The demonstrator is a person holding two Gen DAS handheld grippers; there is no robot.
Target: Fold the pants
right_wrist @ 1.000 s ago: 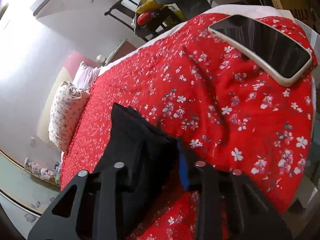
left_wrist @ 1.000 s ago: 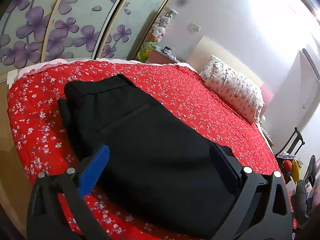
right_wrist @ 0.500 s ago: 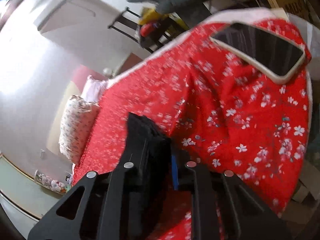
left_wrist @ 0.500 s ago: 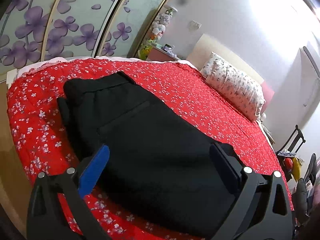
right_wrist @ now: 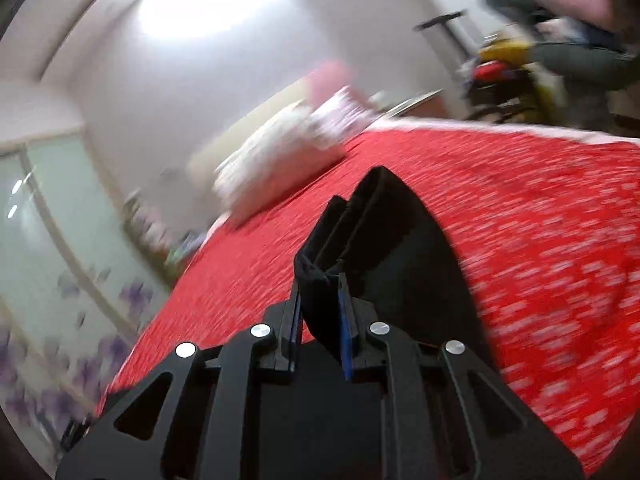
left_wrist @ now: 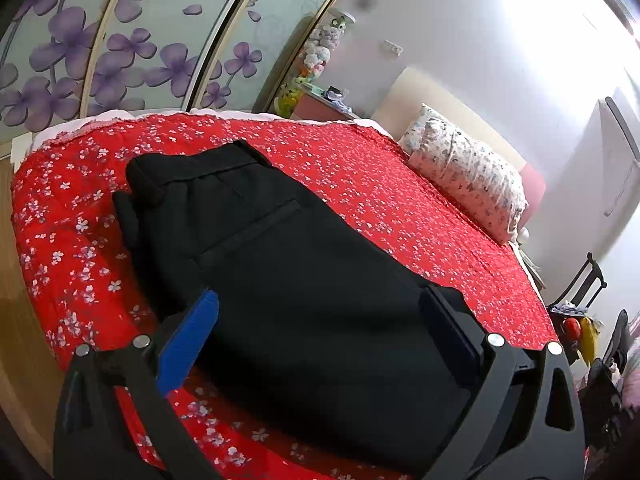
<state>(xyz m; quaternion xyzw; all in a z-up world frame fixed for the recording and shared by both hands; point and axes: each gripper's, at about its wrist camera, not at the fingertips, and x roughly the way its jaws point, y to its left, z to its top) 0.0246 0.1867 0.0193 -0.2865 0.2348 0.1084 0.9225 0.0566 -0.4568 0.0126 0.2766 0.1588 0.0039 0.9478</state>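
Black pants lie flat along the red flowered bedspread, waistband toward the far left corner. My left gripper is open, its jaws wide apart over the near part of the pants, holding nothing. In the right wrist view, my right gripper is shut on the leg end of the pants and holds it lifted above the bedspread. That view is blurred by motion.
A flowered pillow lies at the head of the bed. Wardrobe doors with purple flowers stand behind the bed. A chair piled with things stands at the right. The bed's left edge drops to a wooden floor.
My right gripper has lifted the leg end of the pants and swung left; the phone on the bedspread has left its view. The left gripper has barely moved.
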